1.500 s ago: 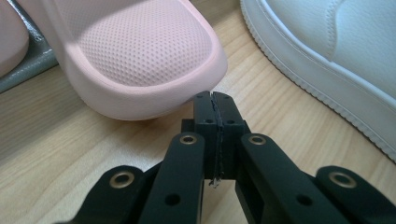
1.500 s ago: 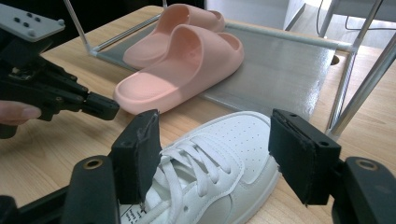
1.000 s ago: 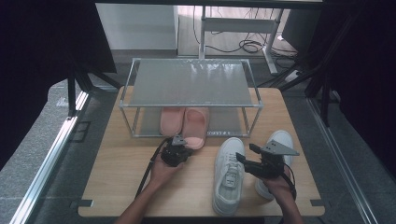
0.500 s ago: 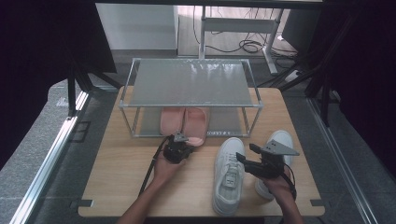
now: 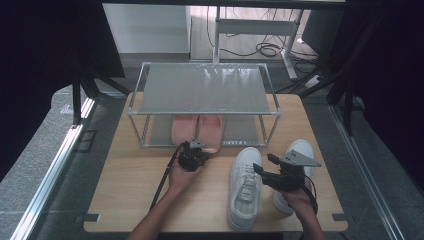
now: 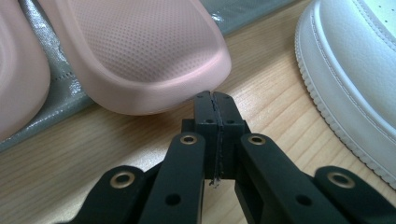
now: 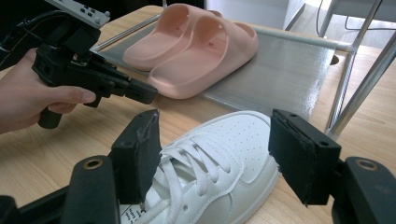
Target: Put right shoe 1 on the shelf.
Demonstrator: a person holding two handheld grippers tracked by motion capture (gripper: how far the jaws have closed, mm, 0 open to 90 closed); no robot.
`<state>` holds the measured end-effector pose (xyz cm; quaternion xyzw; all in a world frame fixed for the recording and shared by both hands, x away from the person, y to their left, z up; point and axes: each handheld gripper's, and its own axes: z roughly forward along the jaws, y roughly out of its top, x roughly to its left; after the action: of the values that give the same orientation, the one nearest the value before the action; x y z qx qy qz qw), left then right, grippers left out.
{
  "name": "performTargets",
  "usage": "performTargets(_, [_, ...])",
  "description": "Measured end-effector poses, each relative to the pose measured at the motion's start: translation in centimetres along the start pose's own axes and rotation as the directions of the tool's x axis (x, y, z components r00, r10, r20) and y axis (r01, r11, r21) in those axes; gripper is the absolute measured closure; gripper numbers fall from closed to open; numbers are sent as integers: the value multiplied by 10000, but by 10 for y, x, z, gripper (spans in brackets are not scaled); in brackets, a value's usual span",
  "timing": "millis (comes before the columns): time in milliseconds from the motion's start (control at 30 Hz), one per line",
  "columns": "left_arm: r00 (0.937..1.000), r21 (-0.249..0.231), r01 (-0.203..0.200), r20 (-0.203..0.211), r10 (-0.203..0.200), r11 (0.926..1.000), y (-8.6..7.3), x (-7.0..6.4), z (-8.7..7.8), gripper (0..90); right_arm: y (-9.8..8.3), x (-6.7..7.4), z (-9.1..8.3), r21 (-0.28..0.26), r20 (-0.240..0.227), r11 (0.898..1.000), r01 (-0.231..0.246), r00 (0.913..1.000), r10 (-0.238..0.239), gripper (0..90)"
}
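Note:
A pair of pink slippers [image 5: 197, 130] lies on the lower shelf of a metal rack [image 5: 205, 90]. My left gripper [image 5: 199, 148] is shut with nothing in it. Its tip [image 6: 215, 99] sits at the heel of the right-hand pink slipper [image 6: 140, 56], touching it or very nearly. A white sneaker [image 5: 245, 187] lies on the table with its toe toward the rack. My right gripper [image 7: 219, 154] stands open over the white sneaker [image 7: 219, 158], one pad [image 7: 140, 149] by the laces and the other pad [image 7: 299, 158] clear of the toe. The left gripper [image 7: 140, 91] appears beyond it.
A second white sneaker [image 5: 300, 149] lies at the right, partly under my right hand and gripper. The rack's frosted top shelf covers the back half of the wooden table [image 5: 135, 190]. Rack posts [image 5: 262, 131] stand close to the sneaker's toe. Bare table lies front left.
The pink slippers have slid a little further back under the rack, with my left gripper following behind them. The right gripper and the sneakers have not moved.

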<state>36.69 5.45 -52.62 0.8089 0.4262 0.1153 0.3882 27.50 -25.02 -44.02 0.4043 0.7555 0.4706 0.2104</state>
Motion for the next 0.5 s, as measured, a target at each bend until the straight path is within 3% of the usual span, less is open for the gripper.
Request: performTargets(500, [9989,-95,360,-306,-362,9993,5,7,7,900,0,0,0,15,-1,10000,-8,10000,8,346])
